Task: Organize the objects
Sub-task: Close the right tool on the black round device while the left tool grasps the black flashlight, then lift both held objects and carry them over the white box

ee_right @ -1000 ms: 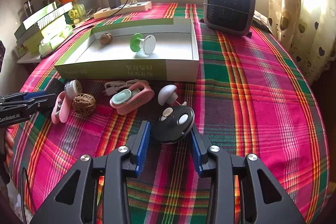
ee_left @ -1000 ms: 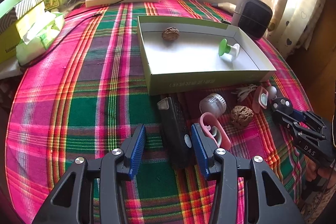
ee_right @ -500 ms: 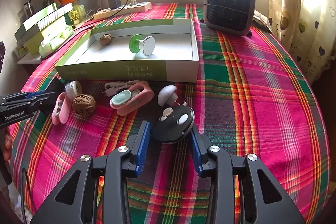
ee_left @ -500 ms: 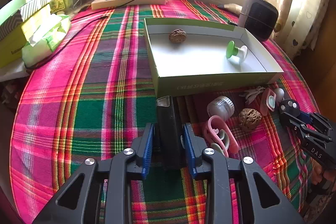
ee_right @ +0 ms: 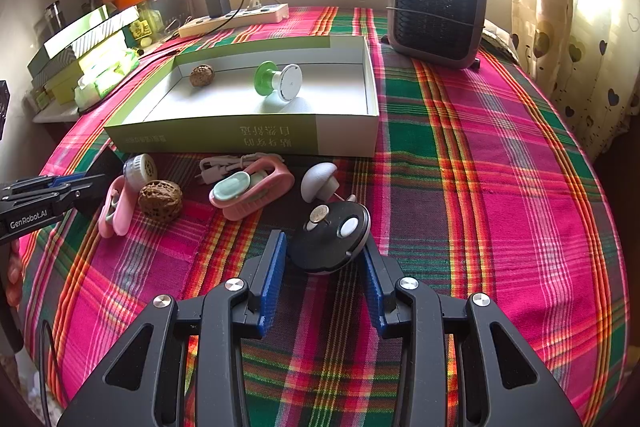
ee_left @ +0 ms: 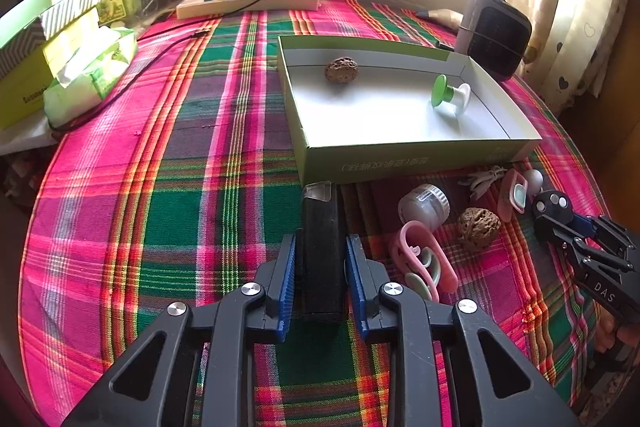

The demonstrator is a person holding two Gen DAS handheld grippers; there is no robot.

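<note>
A black oblong device [ee_left: 322,267] lies on the plaid cloth just in front of the green box [ee_left: 400,159]. My left gripper [ee_left: 320,243] is closing on it, and the blue pads sit against its two long sides. My right gripper [ee_right: 324,239] is shut on a round black device [ee_right: 330,239] that rests on the cloth. Between the two grippers lie a walnut [ee_right: 160,201], a pink clip [ee_left: 424,263], a white cylinder [ee_left: 424,205], a pink case [ee_right: 252,189] and a white knob [ee_right: 318,181]. Inside the box sit another walnut [ee_left: 341,69] and a green-and-white knob [ee_left: 450,95].
A small heater [ee_right: 438,13] stands behind the box at the right. A power strip [ee_left: 248,3] with a charger lies along the back wall. Tissue packs and boxes [ee_left: 88,67] crowd the left edge. A white cable [ee_right: 224,163] lies by the box's front wall.
My left gripper shifted right over the black oblong device and its wide jaws came in against the device's sides. The right gripper and its round device kept still.
</note>
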